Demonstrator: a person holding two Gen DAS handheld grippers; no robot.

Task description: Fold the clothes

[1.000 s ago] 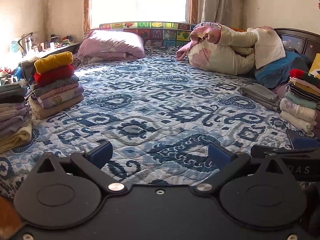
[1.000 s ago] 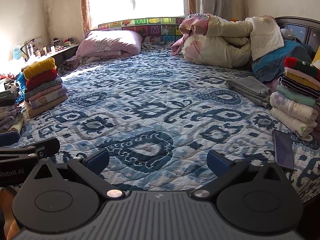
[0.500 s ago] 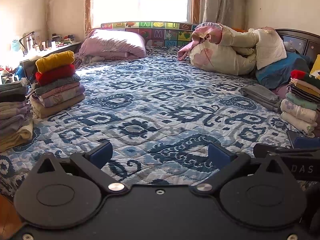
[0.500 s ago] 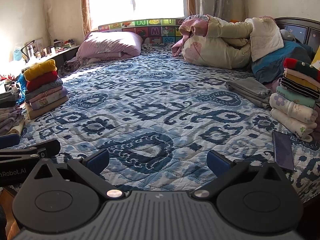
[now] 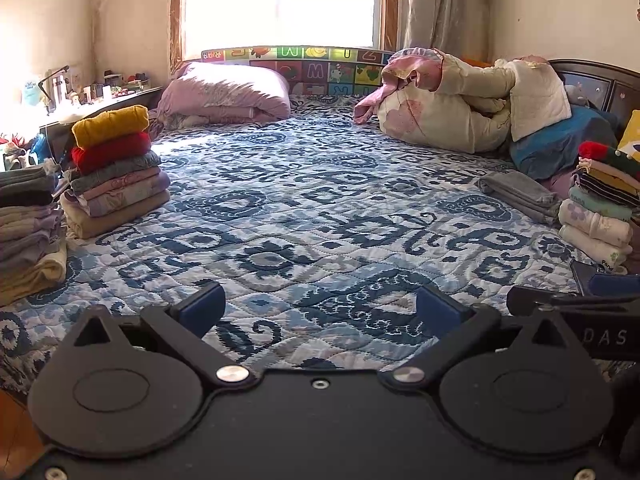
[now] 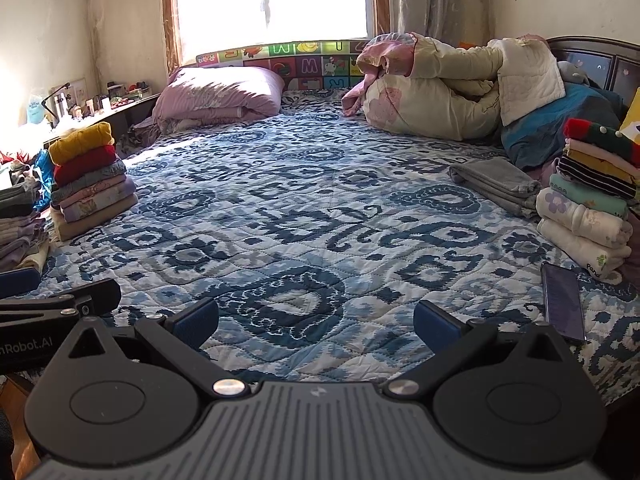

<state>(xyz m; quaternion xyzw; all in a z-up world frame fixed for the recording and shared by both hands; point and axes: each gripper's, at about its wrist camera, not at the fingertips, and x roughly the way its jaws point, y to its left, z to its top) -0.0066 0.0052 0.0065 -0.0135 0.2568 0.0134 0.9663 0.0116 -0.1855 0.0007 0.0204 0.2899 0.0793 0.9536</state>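
We face the blue patterned bedspread (image 5: 320, 216), bare in the middle, with folded clothes stacked along its left edge (image 5: 116, 168) and right edge (image 6: 588, 200). Our left gripper (image 5: 320, 312) and right gripper (image 6: 316, 320) hover over its near edge, both spread wide and holding nothing.

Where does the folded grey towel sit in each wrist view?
Left wrist: folded grey towel at right, mid-height, on the quilt just left of the right-hand clothes stack.
Right wrist: folded grey towel at right, again left of that stack.
Shared landmark: the blue pillow behind it.
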